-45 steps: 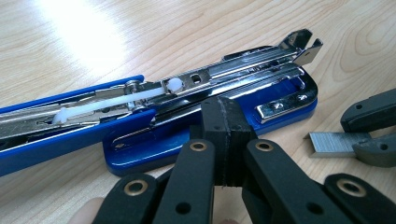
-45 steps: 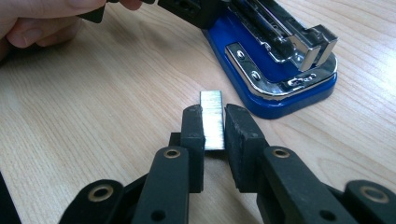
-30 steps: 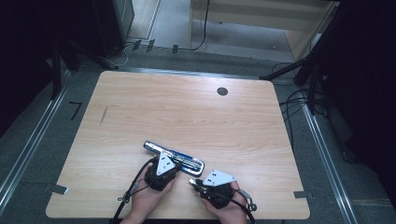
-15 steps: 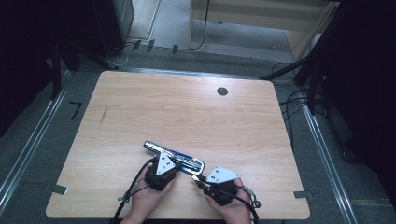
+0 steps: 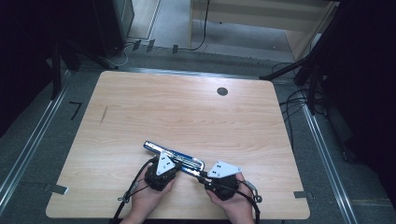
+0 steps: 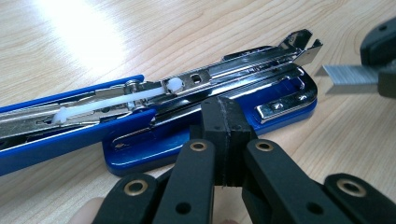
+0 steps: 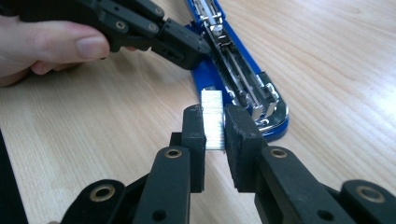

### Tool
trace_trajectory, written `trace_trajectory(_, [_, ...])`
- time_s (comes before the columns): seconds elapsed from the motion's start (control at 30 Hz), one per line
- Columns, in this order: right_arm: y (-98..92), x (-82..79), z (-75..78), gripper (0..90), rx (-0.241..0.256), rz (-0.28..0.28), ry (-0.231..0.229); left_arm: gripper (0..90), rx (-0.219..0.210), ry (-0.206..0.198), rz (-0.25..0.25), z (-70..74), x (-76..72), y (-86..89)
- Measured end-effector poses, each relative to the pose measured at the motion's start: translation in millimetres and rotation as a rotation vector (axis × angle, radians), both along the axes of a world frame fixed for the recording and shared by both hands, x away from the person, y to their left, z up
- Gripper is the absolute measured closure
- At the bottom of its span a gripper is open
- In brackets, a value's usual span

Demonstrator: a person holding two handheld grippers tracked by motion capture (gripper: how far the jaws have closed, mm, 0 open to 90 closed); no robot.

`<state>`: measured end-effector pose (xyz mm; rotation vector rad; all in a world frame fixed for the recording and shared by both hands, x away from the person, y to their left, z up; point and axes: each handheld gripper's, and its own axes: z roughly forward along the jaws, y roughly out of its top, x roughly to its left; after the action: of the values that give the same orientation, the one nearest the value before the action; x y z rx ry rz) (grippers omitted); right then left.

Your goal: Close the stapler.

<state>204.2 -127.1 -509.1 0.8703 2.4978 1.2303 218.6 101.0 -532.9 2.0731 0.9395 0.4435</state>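
Blue stapler [image 5: 173, 157] lying opened flat on the near part of the wooden table [image 5: 187, 112], its chrome magazine [image 6: 243, 70] exposed and facing up, the hinged top arm [image 6: 56, 126] folded back in line with the base. Left claw [image 6: 223, 125], closed with its two pads pressed together, bears on the near edge of the blue base about midway along the body; in the high view it sits just below the stapler, held in the person's left hand [image 5: 148, 198]. Right claw [image 7: 214, 125] grips a strip of staples [image 7: 212, 119] upright between its pads, the strip's upper end standing just short of the front end of the stapler, near it but apart. In the left gripper view the same strip [image 6: 350, 74] appears at the right, level with the open mouth of the magazine. Right hand [image 5: 232, 203] rests at the table's near edge
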Motion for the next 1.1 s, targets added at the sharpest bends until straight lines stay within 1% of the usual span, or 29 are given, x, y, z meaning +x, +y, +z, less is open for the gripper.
trace_trajectory(0.73, [4.0,16.7,11.9,80.0,-0.028,0.019,-0.014,90.0,-0.007,0.002,0.004,-0.1,0.0,-0.3])
trace_trajectory(0.93, [3.3,20.4,13.4,80.0,-0.015,0.01,-0.013,90.0,-0.007,0.002,0.002,-0.2,0.1,-0.2])
trace_trajectory(1.1, [3.0,24.3,14.8,79.9,-0.014,0.015,-0.015,90.0,-0.007,0.002,0.002,-0.2,0.1,-0.2])
